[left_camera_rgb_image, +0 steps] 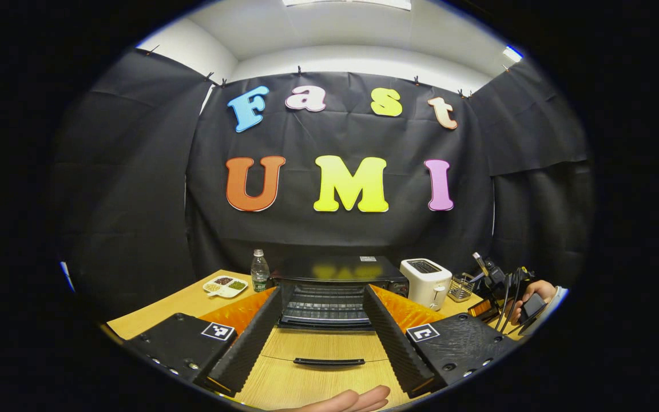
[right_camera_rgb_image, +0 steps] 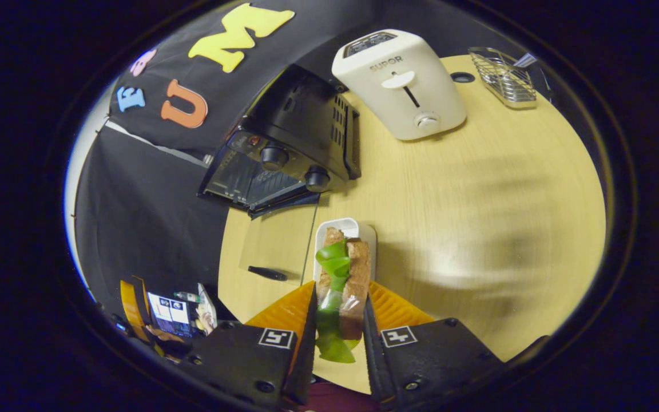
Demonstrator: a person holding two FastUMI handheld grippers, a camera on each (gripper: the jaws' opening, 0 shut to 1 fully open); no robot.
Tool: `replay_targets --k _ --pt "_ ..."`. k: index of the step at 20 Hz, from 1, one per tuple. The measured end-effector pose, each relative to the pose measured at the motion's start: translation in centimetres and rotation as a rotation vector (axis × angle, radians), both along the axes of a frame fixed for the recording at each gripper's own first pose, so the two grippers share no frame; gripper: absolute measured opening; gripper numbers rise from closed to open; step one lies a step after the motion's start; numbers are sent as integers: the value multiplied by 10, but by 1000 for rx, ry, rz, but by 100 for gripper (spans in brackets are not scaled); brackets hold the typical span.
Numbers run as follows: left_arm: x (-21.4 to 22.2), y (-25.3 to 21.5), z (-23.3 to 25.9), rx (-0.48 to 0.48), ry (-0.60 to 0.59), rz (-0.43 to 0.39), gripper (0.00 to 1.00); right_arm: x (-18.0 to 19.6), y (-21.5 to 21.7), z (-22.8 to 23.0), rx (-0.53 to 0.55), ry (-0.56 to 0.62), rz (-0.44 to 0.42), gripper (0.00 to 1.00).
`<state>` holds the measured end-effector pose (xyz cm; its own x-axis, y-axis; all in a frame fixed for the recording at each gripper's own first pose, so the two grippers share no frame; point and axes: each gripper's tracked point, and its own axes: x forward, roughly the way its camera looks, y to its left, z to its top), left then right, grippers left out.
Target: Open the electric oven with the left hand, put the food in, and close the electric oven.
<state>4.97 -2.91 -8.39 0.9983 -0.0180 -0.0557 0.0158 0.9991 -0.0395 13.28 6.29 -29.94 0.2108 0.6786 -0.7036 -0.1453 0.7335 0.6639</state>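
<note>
Two tongs: one pair is seen at the bottom of each view.
Right tongs (right_camera_rgb_image: 338, 332): narrowed onto the sandwich (right_camera_rgb_image: 344, 280), with a finger pressed against each bread face.
Sandwich position: held on edge between the fingers, its far end over the white dish (right_camera_rgb_image: 364, 232).
Sandwich look: two brown, porous bread slices are seen with a glossy green leaf folded between them; the leaf spills out at the near end.
White dish: a small oblong tray with rounded corners, resting on the counter (right_camera_rgb_image: 478, 229) just beyond the right tongs.
Left tongs (left_camera_rgb_image: 324, 349): spread wide and empty, with ribbed inner faces on the fingers.
Oven door (left_camera_rgb_image: 321, 366): lowered flat toward the camera between the left fingers, reflecting the wood grain; a slim dark bar handle lies across it.
Electric oven (left_camera_rgb_image: 332, 286): a black metal box, open, with a wire rack visible inside; two round knobs are seen in the right gripper view.
Counter: pale wood grain, smooth.
Toaster (left_camera_rgb_image: 425, 281): white, rounded, beside the oven.
Wire basket (right_camera_rgb_image: 504, 74): metal, past the toaster.
Bottle (left_camera_rgb_image: 259, 272): clear plastic, at the oven's other side.
Divided plate (left_camera_rgb_image: 225, 285): white, just beside the bottle.
</note>
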Motion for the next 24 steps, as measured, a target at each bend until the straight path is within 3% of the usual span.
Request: replay_targets --k 1,2,9,13,18,21,24 --pt "-4 3 0 -6 -4 -4 93 -5 0 5 4 -15 -12 33" --pt "-8 7 1 -11 -7 -3 94 -10 0 12 11 -33 -22 42" --pt "-22 28 -9 -56 -7 -20 94 -42 10 48 26 -152 -129 42" --pt "-25 38 -15 -95 -12 -35 93 -48 49 60 101 -201 -193 42" --pt "-27 60 -26 -107 2 -24 94 -45 120 63 251 -176 -263 42" --pt "-29 74 -28 -111 -2 -14 94 -19 162 63 359 -178 -397 42" --pt "-32 81 -29 -109 -2 -24 94 15 199 55 401 -227 -533 41"
